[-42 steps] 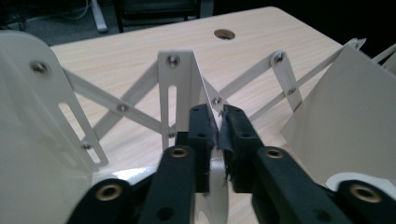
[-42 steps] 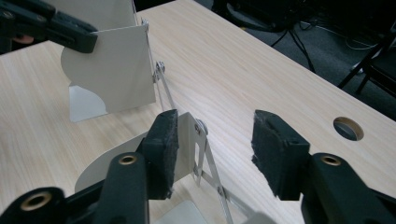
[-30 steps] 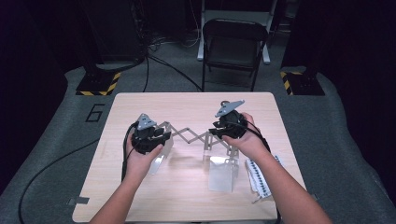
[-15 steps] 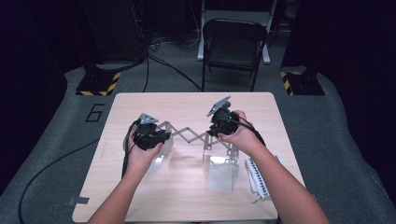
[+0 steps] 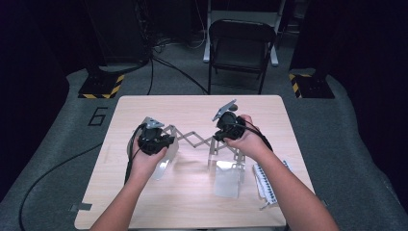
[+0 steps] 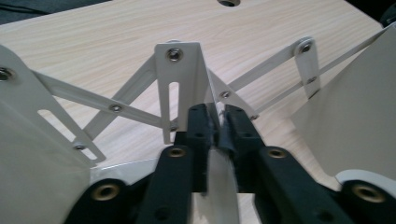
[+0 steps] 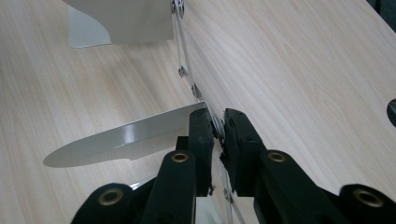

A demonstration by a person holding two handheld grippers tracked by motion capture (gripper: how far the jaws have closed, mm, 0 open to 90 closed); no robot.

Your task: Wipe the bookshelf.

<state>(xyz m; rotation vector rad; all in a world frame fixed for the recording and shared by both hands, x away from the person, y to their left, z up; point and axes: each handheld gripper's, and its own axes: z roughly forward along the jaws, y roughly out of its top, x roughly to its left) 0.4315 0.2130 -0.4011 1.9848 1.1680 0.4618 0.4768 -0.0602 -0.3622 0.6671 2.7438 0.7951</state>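
Metal rack (image 5: pixel 197 142) stands mid-frame on the wooden surface (image 5: pixel 269 108). Left gripper (image 6: pixel 217 126) has just closed onto one upright plate, right gripper (image 7: pixel 217 128) onto another. Farther back, a folding chair (image 5: pixel 240 45) sits at upper centre.

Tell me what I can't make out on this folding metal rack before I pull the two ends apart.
- High view: the hands and both grippers cover the spots where the left gripper and right gripper pinch the rack.
- Left gripper view: its black jaws hide the lower part of the plate they pinch.
- Right gripper view: the bottom edge cuts off the rack's near end.
- High view: the white strip at the table's right edge is too small to identify.
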